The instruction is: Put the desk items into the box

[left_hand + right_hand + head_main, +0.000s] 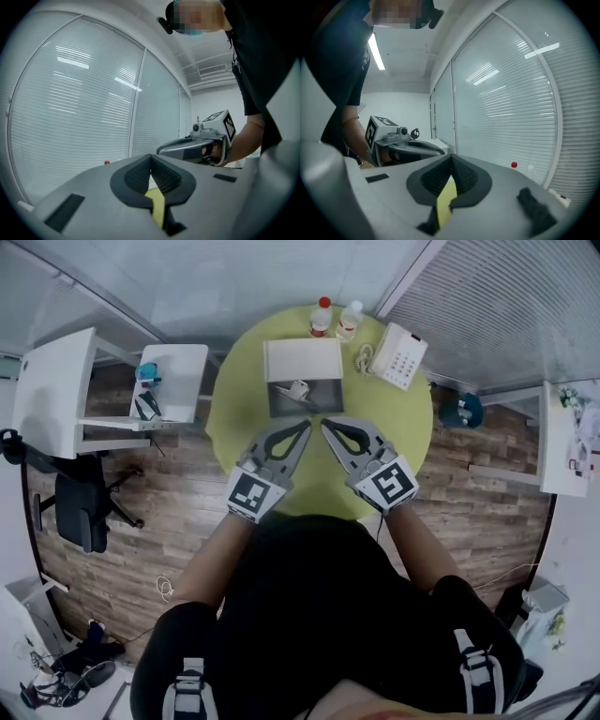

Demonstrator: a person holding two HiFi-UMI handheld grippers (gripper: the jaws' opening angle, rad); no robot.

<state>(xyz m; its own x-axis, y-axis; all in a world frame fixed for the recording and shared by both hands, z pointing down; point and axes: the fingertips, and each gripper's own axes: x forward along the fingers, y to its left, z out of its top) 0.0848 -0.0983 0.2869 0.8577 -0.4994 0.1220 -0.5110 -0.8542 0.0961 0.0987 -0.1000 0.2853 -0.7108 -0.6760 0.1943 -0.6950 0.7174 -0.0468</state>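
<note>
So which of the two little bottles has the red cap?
The left plastic bottle, behind the white cardboard box. Its cap is red; the other bottle, nearer the white telephone, has a white cap.

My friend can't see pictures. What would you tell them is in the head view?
Seen from above, a person holds the left gripper and right gripper, both shut and empty, side by side over a round yellow-green table. Beyond them sits an open box with a small white item inside, then a red-capped bottle, a white-capped bottle and a white telephone.
</note>
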